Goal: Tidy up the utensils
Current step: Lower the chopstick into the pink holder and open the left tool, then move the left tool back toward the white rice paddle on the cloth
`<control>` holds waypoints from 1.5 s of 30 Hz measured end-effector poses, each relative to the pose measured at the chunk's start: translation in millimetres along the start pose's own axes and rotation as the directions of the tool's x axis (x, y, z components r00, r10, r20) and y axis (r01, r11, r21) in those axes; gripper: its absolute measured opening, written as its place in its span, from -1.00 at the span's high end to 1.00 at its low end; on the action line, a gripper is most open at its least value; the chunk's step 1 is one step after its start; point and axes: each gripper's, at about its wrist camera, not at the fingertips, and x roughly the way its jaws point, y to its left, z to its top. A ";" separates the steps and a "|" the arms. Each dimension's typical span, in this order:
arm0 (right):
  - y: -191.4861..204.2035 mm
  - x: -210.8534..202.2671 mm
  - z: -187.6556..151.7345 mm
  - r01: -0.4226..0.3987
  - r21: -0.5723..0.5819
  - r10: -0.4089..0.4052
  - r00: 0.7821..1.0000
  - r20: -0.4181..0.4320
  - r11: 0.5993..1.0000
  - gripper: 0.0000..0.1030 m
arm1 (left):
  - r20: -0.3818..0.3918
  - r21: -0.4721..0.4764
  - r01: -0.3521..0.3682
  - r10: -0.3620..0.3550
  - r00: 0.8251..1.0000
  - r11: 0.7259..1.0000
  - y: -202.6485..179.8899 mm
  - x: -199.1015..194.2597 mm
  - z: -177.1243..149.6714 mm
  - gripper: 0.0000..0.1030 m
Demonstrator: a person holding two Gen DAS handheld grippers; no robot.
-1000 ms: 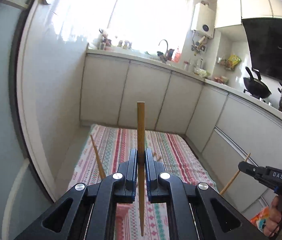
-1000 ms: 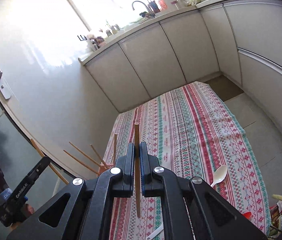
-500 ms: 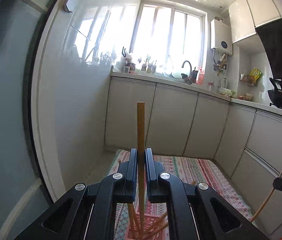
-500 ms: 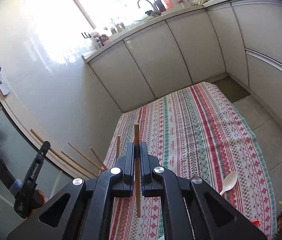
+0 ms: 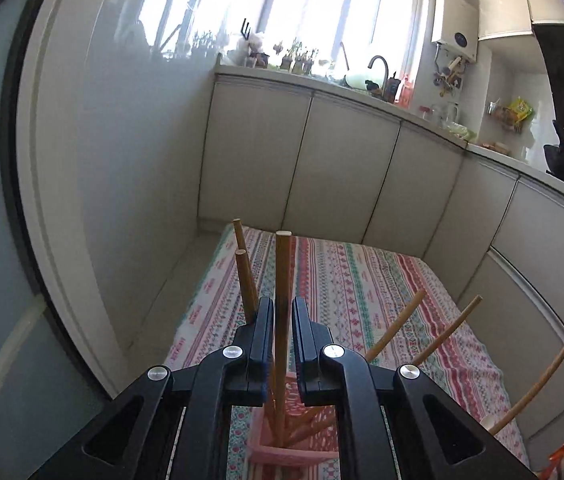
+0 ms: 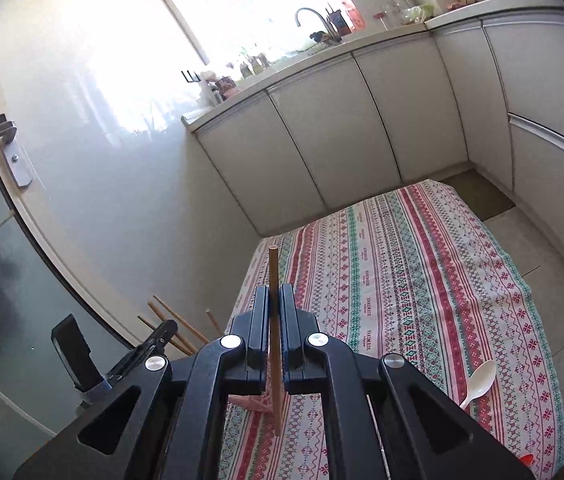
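My left gripper (image 5: 282,304) hangs just above a pink holder (image 5: 282,454), its jaws opening. A wooden chopstick (image 5: 283,264) stands upright between them with a thin gap on each side, its lower end inside the holder. Several other chopsticks (image 5: 396,326) lean out of the holder. My right gripper (image 6: 275,292) is shut on another upright chopstick (image 6: 273,268), to the right of the holder (image 6: 256,402). That chopstick (image 5: 542,376) also shows at the right edge of the left wrist view. The left gripper (image 6: 150,344) shows at the lower left of the right wrist view.
A striped tablecloth covers the table (image 6: 402,280). A white spoon (image 6: 480,382) lies near its right front. White cabinets (image 6: 342,140) stand behind the table and a glass door (image 6: 10,240) is at the left. Something red lies at the lower right corner (image 6: 526,460).
The left gripper came down over the pink holder. Its chopstick slid lower between the jaws into the holder, and the jaws parted a little. The right gripper drifted slightly, still holding its chopstick.
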 end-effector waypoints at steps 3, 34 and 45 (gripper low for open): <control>13.7 -0.7 0.5 -0.002 -0.027 0.003 1.000 0.022 1.000 0.91 | -0.027 -0.030 0.006 -0.007 1.000 1.000 3.2 -9.2 2.0 0.28; 73.9 101.7 -39.3 0.072 -0.161 -0.072 0.997 0.005 0.984 0.90 | -0.129 0.003 0.049 -0.048 0.990 0.999 4.8 -72.4 2.7 -0.16; 55.3 68.3 -28.3 0.038 -0.116 -0.051 0.992 -0.111 0.993 0.24 | -0.204 0.035 0.024 -0.016 0.979 0.999 -4.4 -61.1 -4.3 -0.32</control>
